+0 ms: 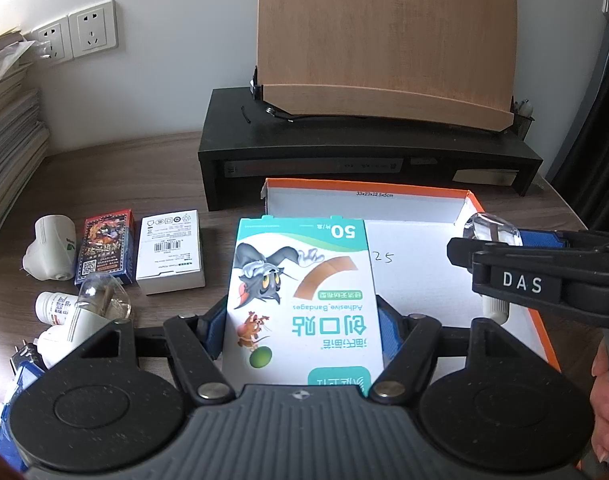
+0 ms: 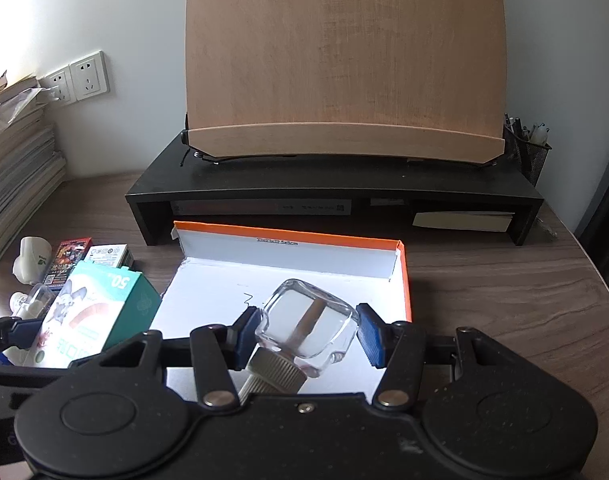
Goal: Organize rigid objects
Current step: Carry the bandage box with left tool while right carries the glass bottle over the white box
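Jaws gripping, wooden desk (image 2: 504, 280), white wall (image 2: 124, 8)

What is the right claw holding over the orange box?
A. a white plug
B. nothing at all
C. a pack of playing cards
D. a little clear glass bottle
D: in the right wrist view the right claw has its blue pads pressed on both sides of a clear glass bottle, held above the white floor of the orange box.
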Motion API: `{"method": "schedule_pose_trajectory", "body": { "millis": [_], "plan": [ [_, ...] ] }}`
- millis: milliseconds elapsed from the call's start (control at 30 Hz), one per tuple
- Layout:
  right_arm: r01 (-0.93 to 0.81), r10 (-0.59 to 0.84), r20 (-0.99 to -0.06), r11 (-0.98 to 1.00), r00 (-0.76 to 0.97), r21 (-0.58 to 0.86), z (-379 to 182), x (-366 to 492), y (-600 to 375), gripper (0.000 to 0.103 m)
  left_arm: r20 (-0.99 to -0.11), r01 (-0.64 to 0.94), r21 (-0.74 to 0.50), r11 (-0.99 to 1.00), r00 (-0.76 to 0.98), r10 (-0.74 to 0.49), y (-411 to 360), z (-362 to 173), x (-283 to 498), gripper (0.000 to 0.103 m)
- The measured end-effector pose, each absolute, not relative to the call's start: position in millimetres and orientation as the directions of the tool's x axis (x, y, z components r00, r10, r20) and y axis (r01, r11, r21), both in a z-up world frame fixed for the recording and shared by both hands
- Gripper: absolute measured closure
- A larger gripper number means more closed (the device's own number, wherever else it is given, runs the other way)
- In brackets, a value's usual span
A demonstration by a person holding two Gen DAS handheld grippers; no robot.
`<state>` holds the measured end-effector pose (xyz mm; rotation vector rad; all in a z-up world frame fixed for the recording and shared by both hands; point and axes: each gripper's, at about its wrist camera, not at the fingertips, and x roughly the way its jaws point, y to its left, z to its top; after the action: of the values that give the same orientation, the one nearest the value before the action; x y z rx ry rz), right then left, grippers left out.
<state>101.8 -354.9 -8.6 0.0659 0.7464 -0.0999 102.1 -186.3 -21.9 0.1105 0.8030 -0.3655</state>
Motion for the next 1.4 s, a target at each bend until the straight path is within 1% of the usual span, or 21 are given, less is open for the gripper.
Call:
{"method": "schedule_pose_trajectory", "body": {
  "millis": [833,1400],
  "plan": [
    [0.159,-0.110,-0.713,0.987,0.692,0.003,-33,153,-389,0.039,-0.746,0.408,-0.055,0.911,0.590,-0.310,-234,-42,147,0.031],
    [0.159,-0.114,-0.722,0.987,0.683,-0.006,-39,164,-393,0.039,-0.750,0.405,-0.051,0.913,0.587,-0.303,-244,-48,160,0.031]
  ]
}}
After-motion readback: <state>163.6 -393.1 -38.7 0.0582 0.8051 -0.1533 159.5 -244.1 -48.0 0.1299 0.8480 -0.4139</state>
